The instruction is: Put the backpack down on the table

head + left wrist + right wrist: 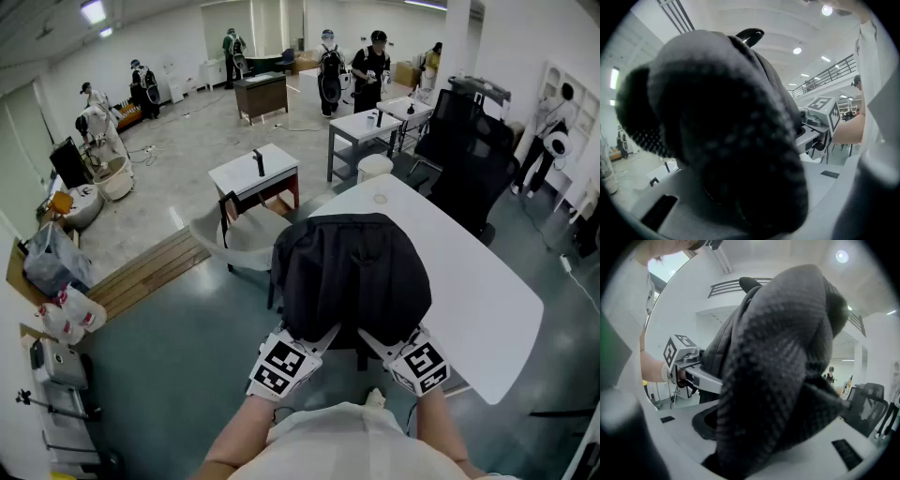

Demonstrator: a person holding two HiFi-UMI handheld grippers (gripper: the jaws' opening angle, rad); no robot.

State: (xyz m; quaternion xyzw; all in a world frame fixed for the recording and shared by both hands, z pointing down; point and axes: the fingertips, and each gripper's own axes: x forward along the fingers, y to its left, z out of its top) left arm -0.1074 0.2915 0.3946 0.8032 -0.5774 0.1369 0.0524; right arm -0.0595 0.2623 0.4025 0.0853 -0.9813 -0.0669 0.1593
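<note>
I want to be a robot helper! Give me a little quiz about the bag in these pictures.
1. True or false: the backpack is red.
2. What colour is the top of the table? A white, B green, C brown.
3. How many grippers are clamped on the backpack?

Key:
1. False. It is black.
2. A.
3. Two. The left gripper and the right gripper each pinch its fabric.
</note>
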